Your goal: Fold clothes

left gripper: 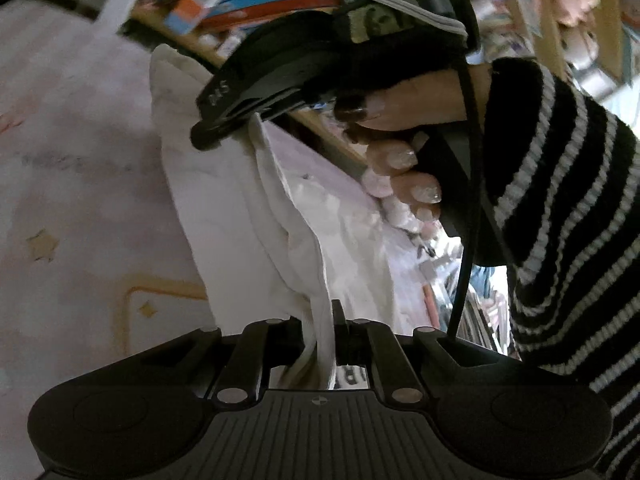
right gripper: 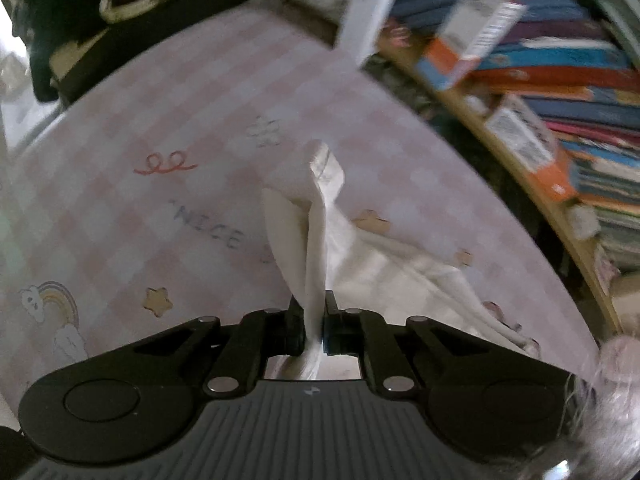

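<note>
A white garment [left gripper: 256, 216] hangs stretched between my two grippers above a pink checked mat [left gripper: 72, 168]. My left gripper [left gripper: 326, 332] is shut on one edge of the white garment. The right gripper [left gripper: 224, 128] shows in the left wrist view, held by a hand in a striped sleeve, and pinches the far edge of the cloth. In the right wrist view my right gripper [right gripper: 314, 320] is shut on the white garment [right gripper: 320, 232], which trails down to the mat [right gripper: 160, 120].
A wooden shelf [right gripper: 516, 160] packed with books and boxes runs along the right of the mat. A dark bag [right gripper: 100, 20] sits at the mat's far left edge. A white post [right gripper: 376, 4] stands by the shelf.
</note>
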The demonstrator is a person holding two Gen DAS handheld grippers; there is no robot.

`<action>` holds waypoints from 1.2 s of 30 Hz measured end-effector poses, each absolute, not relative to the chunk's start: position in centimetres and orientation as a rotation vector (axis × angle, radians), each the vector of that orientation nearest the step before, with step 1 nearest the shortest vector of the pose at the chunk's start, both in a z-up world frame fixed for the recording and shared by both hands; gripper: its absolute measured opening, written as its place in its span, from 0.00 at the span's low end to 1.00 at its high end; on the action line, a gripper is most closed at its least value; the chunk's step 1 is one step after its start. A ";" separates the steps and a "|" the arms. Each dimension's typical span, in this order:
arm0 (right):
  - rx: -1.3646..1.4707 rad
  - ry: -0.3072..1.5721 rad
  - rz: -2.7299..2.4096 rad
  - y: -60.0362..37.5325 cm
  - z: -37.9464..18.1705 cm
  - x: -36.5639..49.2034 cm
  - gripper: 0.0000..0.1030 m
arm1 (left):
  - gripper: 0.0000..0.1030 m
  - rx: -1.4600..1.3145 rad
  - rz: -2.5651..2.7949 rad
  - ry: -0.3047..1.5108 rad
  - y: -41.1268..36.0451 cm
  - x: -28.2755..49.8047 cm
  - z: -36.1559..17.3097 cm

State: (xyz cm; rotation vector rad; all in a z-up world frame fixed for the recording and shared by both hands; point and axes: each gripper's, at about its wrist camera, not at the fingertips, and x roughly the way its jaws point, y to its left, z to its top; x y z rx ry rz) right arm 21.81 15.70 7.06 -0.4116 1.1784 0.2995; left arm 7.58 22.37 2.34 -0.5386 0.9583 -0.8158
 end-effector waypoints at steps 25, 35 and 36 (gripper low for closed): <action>-0.113 0.915 0.432 -15.4 9.9 15.3 0.07 | 0.09 -0.263 -0.704 0.982 -3.5 3.0 6.2; 0.157 1.049 0.326 -23.4 1.8 14.9 0.12 | 0.32 -0.207 -0.756 1.153 -8.1 0.6 3.4; 0.193 1.071 0.306 -24.0 1.0 14.8 0.14 | 0.33 -0.218 -0.776 1.170 -7.9 0.1 3.2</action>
